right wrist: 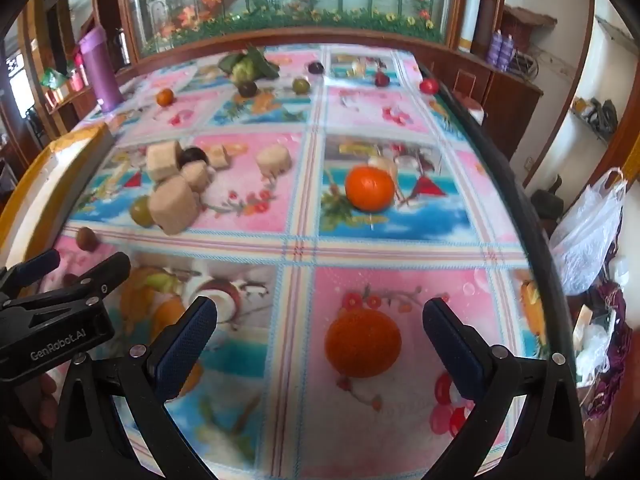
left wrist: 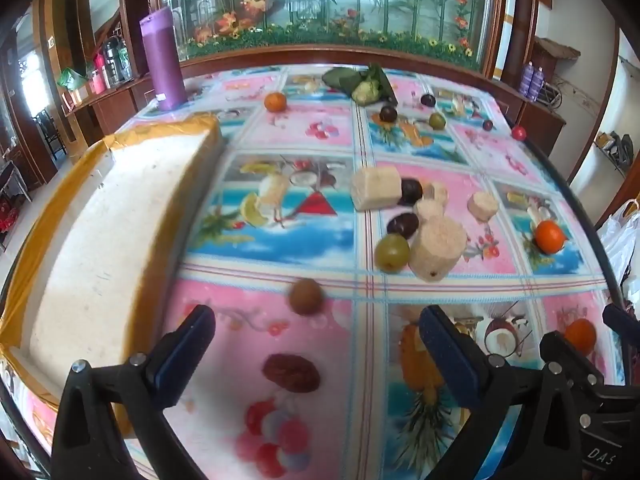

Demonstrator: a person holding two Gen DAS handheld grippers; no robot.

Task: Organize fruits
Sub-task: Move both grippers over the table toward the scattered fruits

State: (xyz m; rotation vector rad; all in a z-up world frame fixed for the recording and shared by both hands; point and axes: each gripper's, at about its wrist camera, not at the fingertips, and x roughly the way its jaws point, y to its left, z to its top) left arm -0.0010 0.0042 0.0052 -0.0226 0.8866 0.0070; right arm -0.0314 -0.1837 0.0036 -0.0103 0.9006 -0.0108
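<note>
My left gripper (left wrist: 317,316) stands open over the tablecloth, with a wrinkled red date (left wrist: 291,372) lying between its jaws, untouched. A small brown round fruit (left wrist: 306,296) sits just ahead of its tips. My right gripper (right wrist: 320,306) is open too, with an orange (right wrist: 363,342) on the table between its fingers, not pressed. In the right wrist view a second orange (right wrist: 370,188) lies farther off. A white foam box (left wrist: 120,220) with a yellow taped rim stands to the left.
Tan cork-like blocks (left wrist: 438,248), a green fruit (left wrist: 393,252) and dark plums (left wrist: 403,224) cluster mid-table. A purple bottle (left wrist: 164,60) stands at the far left corner, near leafy greens (left wrist: 368,84). The table's right edge (right wrist: 520,208) drops toward a plastic bag (right wrist: 588,232).
</note>
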